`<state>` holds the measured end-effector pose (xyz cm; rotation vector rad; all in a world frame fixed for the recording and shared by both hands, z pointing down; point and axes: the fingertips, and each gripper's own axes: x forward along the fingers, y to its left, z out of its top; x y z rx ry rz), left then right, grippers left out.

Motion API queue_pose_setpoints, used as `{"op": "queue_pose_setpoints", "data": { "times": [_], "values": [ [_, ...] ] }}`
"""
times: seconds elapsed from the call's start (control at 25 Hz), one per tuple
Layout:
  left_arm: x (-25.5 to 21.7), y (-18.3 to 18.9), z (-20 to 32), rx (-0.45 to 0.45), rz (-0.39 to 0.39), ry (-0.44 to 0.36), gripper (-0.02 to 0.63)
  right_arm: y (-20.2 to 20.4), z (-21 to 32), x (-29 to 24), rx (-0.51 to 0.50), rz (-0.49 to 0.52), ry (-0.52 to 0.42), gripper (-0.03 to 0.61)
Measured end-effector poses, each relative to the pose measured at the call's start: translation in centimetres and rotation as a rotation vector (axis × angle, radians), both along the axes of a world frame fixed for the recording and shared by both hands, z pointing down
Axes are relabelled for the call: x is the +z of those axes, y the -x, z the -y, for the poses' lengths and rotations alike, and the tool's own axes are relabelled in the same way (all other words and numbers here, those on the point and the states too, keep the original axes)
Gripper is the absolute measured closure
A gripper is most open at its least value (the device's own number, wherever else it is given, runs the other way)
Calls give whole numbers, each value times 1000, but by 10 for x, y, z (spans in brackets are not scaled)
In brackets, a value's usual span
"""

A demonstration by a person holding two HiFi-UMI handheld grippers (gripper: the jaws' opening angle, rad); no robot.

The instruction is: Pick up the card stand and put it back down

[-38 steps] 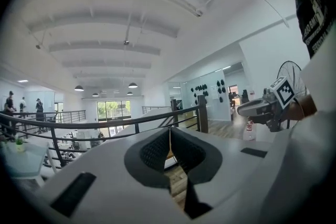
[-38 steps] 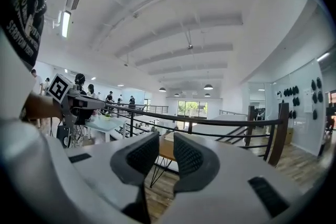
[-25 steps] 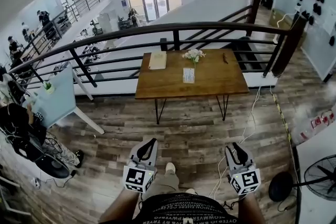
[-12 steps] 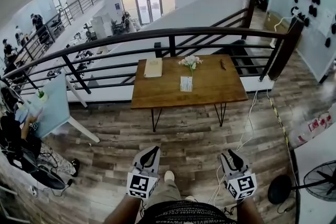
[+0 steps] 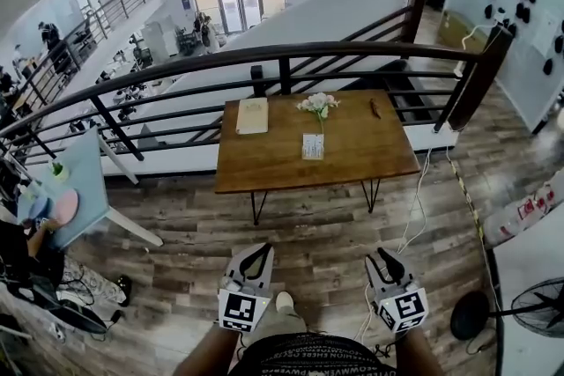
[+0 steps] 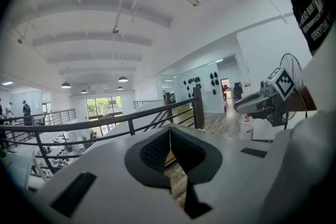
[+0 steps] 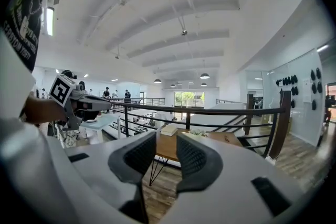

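The card stand (image 5: 313,145), a small white upright card, stands near the middle of the wooden table (image 5: 264,167), far ahead of both grippers. A small vase of white flowers (image 5: 317,104) is just behind it. My left gripper (image 5: 263,249) is held low in front of the person's body, its fingertips meeting, with nothing in it; in the left gripper view (image 6: 169,131) the pads touch at the tip. My right gripper (image 5: 382,255) is beside it with a gap between its pads (image 7: 195,156) and nothing between them. The table (image 7: 169,148) shows past the right gripper (image 7: 166,140).
A tan book (image 5: 252,114) and a small dark object (image 5: 375,108) also lie on the table. A black railing (image 5: 291,57) runs behind it. A white cable (image 5: 412,211) trails over the wood floor. A fan (image 5: 536,302) stands at bottom right, a light blue table (image 5: 75,180) at left.
The table sits a little lower and larger in the head view, so the person has come slightly nearer. Both grippers stay low by the body, their jaws unchanged.
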<state>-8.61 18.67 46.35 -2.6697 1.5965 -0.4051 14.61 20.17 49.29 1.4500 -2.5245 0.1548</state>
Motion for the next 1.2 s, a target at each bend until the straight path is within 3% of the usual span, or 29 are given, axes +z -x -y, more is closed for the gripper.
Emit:
{"op": "queue_pose_setpoints", "data": {
  "times": [0.8,1.04,1.2],
  "values": [
    [-13,53,121,67,6,-45,588,63,109,-21,52,-10,-16,454],
    [-5,72,139,65,-29,-31,588,89,121,-27,41,-32,-38,453],
    [-6,71,146,84,-48,-39,588,91,122,-29,53,-67,-6,453]
  ]
}}
